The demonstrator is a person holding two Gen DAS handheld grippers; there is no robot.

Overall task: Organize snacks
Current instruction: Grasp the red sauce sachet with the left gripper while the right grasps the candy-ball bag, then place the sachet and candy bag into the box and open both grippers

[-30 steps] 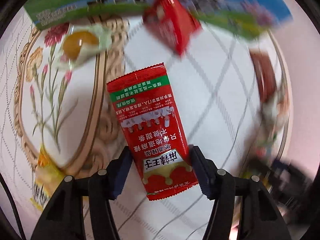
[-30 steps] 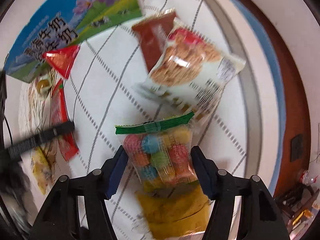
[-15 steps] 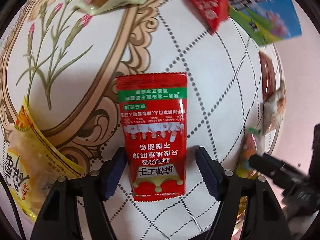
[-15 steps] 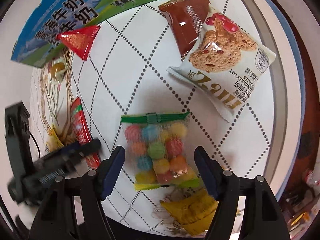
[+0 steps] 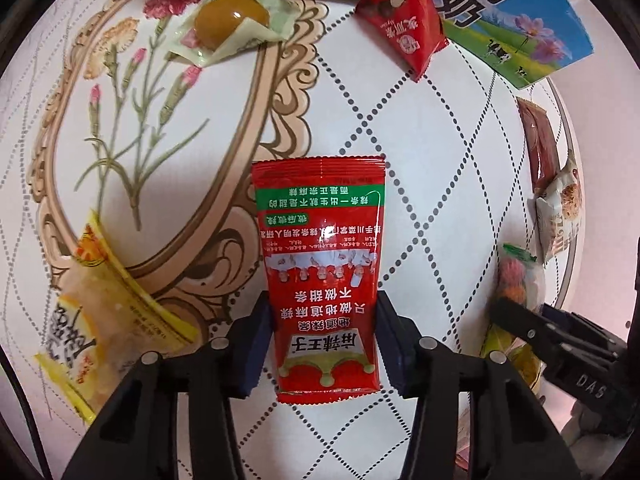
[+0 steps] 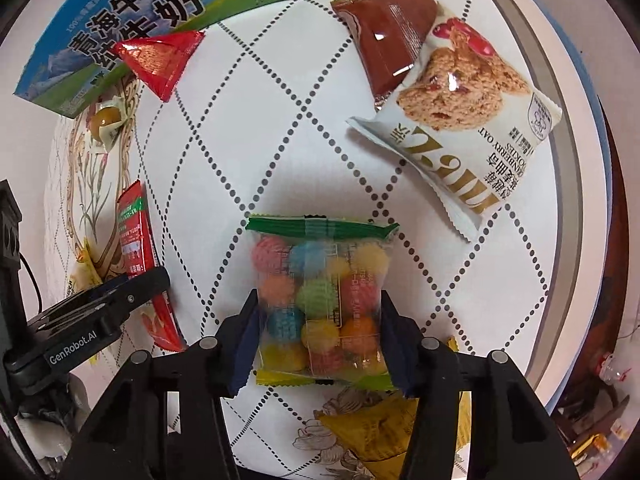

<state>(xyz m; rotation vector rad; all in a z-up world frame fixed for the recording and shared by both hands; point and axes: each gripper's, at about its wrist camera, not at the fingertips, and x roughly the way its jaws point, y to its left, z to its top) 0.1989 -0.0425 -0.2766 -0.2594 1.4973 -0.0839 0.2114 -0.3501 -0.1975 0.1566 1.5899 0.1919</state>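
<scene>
A red spicy-strip packet lies flat on the white quilted tablecloth. My left gripper points down over its lower half. Its jaws are closing, and the blue pads touch both long edges of the packet. A clear bag of coloured candy balls with a green top seal lies under my right gripper. Those jaws are closing too, with the pads against the bag's sides. In the right wrist view the left gripper shows at the left, on the red packet.
A blue-green milk carton lies at the far side with a red triangular packet by it. A brown packet and an oat cookie packet lie near the round table's rim. A yellow packet is at the left.
Both grippers' jaws stood wider half a second ago and have closed in onto their packets. Both hands shifted slightly across the table and sank a little.
</scene>
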